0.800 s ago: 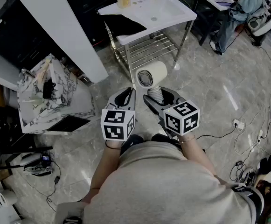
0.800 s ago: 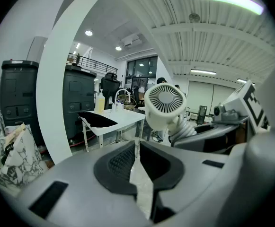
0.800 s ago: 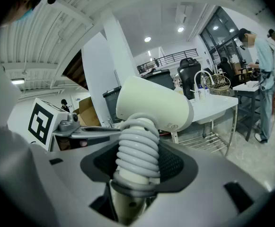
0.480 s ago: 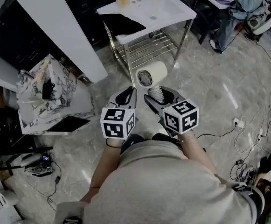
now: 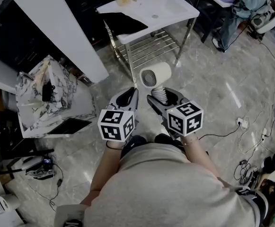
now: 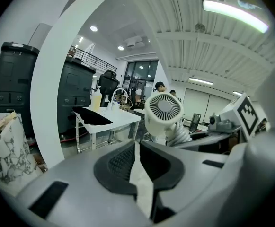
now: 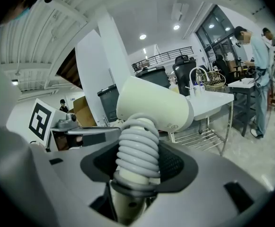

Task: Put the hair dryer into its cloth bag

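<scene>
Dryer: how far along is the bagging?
Done: dryer picked up, right claw clamped on its handle. In hand: held above the floor; left claw shut, empty. Left: the dark cloth on the table, likely the bag, is untouched; dryer not in it.

It looks like an open-plan lab or studio workspace, not a home. Cables and a power strip trail over a polished stone floor. There is a white work table on a steel frame, tall black cabinets, strip lights on a ribbed ceiling, and a person sitting at a far desk.
</scene>
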Demonstrator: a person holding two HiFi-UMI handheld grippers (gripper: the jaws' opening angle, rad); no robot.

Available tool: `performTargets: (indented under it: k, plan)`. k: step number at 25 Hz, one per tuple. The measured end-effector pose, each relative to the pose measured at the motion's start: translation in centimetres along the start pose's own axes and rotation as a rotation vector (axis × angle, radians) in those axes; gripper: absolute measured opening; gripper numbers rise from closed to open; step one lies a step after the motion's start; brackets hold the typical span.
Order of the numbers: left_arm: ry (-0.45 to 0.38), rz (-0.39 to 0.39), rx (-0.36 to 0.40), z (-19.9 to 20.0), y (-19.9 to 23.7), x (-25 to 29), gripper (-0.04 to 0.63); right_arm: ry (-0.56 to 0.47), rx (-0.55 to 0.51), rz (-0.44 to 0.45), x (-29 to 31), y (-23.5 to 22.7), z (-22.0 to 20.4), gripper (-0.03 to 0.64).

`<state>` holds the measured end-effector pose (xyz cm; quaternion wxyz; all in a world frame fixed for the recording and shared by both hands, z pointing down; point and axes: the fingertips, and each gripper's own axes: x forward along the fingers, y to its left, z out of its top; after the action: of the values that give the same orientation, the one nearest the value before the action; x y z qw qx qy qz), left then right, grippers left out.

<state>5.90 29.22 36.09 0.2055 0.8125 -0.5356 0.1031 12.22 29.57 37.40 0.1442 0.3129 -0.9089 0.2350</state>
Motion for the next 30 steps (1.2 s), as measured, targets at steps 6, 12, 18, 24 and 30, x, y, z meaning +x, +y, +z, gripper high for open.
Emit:
performTargets:
  k: [6, 12, 18, 24, 30]
  plan:
    - [0.049, -0.025, 0.027, -1.5, 0.8, -0.2, 0.031, -0.016, 0.029, -0.041, 0.3, 0.3, -0.7, 0.229]
    - [0.084, -0.044, 0.027, -2.5, 1.8, -0.4, 0.031, -0.003, 0.062, -0.057, 0.8, 0.9, -2.1, 0.229]
    - [0.096, -0.037, 0.003, -3.0, 3.2, 0.4, 0.031, 0.017, 0.052, -0.068, 1.7, 0.3, -2.3, 0.229]
    - [0.047, -0.053, -0.045, -1.3, 4.5, 4.3, 0.031, 0.048, -0.017, -0.033, 5.2, -2.8, -0.4, 0.229]
    - [-0.002, -0.013, -0.09, 2.4, 7.5, 10.1, 0.031, 0.053, -0.059, 0.036, 10.3, -7.7, 4.5, 0.229]
